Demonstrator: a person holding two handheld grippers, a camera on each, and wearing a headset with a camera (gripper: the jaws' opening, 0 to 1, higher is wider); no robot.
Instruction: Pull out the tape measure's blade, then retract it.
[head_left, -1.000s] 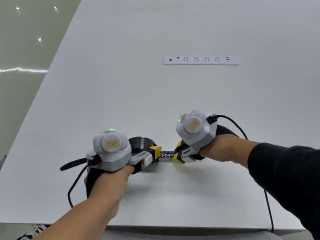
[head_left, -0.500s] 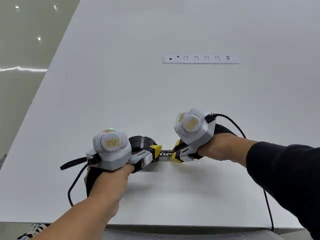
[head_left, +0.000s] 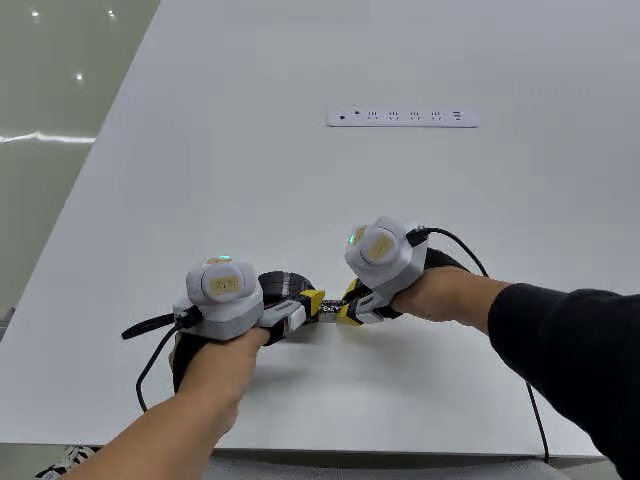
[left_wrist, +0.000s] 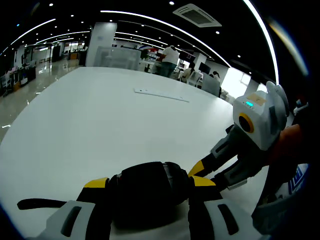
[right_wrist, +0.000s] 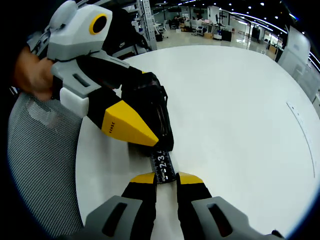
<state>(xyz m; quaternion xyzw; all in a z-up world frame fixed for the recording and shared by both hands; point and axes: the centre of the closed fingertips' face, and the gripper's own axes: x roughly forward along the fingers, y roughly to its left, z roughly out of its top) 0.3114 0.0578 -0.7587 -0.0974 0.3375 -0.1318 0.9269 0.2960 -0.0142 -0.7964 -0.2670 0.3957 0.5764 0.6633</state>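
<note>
Claws sat close together near the front edge of the surface (head_left: 300, 180). We had the left claw (left_wrist: 150, 182) clamped round the tape measure (left_wrist: 145, 200), resting on the surface. Opp. it, the right claw (right_wrist: 166, 178) was pinched on the blade (right_wrist: 161, 162), w/ only a short numbered stretch out. Farther back, a power strip (head_left: 402, 118) lay well apart.

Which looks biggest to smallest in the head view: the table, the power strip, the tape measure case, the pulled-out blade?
1. table
2. power strip and tape measure case: unsure, since the strip lies farther off and the left gripper hides part of the case
3. blade
</note>
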